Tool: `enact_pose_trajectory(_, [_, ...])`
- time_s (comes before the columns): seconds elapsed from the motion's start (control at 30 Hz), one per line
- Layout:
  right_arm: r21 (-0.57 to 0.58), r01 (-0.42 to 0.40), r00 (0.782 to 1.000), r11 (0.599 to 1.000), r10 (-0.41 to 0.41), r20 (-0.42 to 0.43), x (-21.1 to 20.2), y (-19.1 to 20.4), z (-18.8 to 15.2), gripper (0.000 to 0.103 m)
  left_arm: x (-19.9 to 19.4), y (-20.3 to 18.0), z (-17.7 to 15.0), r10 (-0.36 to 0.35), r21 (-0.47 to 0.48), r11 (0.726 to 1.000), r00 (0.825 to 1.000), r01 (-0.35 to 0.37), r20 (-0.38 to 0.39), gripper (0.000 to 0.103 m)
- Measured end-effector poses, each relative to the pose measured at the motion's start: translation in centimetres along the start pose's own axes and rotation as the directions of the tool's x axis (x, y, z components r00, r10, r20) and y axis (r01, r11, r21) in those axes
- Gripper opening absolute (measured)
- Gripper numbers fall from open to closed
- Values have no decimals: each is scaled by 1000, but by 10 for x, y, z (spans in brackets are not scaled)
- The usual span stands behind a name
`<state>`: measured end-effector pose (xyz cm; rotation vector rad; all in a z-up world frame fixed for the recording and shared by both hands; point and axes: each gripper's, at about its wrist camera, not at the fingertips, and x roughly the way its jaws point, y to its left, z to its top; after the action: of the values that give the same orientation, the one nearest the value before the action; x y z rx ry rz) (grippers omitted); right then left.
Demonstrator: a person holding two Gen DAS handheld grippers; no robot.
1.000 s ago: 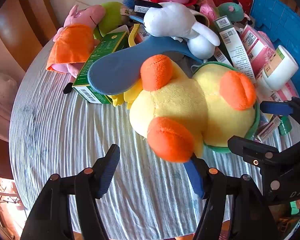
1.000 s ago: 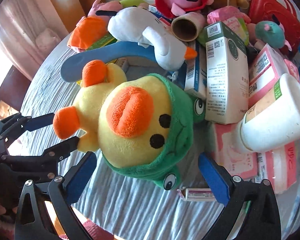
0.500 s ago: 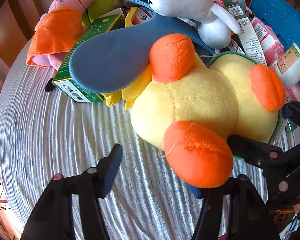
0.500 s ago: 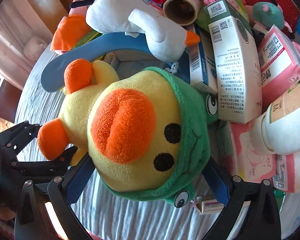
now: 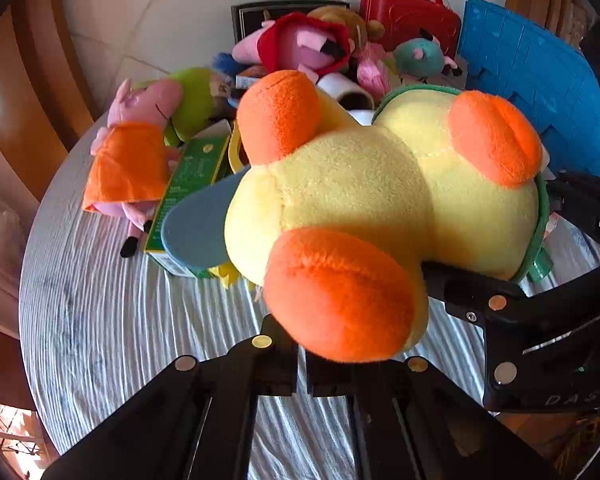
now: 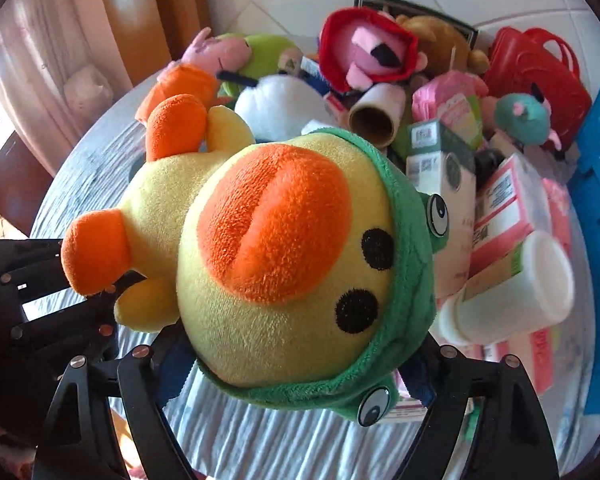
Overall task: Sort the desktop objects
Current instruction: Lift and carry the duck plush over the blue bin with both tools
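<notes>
A yellow duck plush [image 5: 360, 184] with orange feet and a green frog hood hangs tilted above the striped tablecloth [image 5: 112, 320]. My left gripper [image 5: 302, 364] sits under the near orange foot [image 5: 340, 296], jaws together and pinching its underside. In the right wrist view the duck's head [image 6: 284, 264] fills the middle. My right gripper [image 6: 296, 376] straddles the head. Its jaws are closing, and the blue pads [image 6: 172, 372] press the hood on both sides. The pad tips are partly hidden by the plush.
Behind the duck lies a pile: a pink pig plush [image 5: 140, 152], a green box [image 5: 188, 176], a blue paddle [image 5: 196, 224], a red case [image 5: 412, 12] and a blue crate [image 5: 540, 80]. A white bottle [image 6: 512, 292], cartons [image 6: 440, 168] and a cardboard tube [image 6: 374, 120] crowd the right.
My left jaws went from wide open to shut under the orange foot. The right jaws narrowed around the head. The duck has risen off the cloth with both grippers.
</notes>
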<state>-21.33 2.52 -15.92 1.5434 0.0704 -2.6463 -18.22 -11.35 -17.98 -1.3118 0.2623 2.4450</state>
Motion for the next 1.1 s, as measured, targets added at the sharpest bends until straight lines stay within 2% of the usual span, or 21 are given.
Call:
enact_pose_trajectory(0.17, [19, 19, 995, 1000, -21, 96, -47, -24, 15, 86, -25, -5, 43, -12, 25, 1000, 996, 9, 92, 2])
enact_pose_trajectory(0.33, [53, 80, 982, 995, -88, 167, -78, -51, 41, 86, -43, -34, 87, -28, 91, 996, 986, 14, 165, 2])
enact_pose_trajectory(0.4, [71, 114, 974, 991, -126, 186, -88, -65, 51, 86, -39, -42, 105, -46, 113, 993, 983, 26, 177, 2])
enact_pose_trajectory(0.6, [154, 181, 951, 971, -213, 223, -126, -121, 65, 86, -56, -108, 160, -77, 207, 978, 970, 29, 230, 2])
enact_pose_trajectory(0.7, [169, 211, 938, 963, -249, 243, -153, -159, 68, 86, -71, -160, 188, -99, 215, 976, 961, 43, 259, 2])
enact_pose_trajectory(0.77, [178, 226, 928, 958, -267, 259, -174, -190, 67, 86, -82, -196, 204, -113, 223, 974, 948, 46, 297, 2])
enact_pose_trajectory(0.83, [191, 249, 914, 950, -295, 277, -200, -223, 62, 86, -91, -235, 221, -155, 219, 972, 937, 88, 313, 2])
enact_pose_trajectory(0.97, [222, 327, 880, 919, -381, 284, -252, -300, 42, 86, -105, -336, 252, -219, 264, 955, 919, 134, 328, 2])
enact_pose_trajectory(1.1, [306, 369, 852, 877, -451, 266, -293, -384, 10, 86, -116, -434, 273, -272, 328, 931, 905, 161, 328, 2])
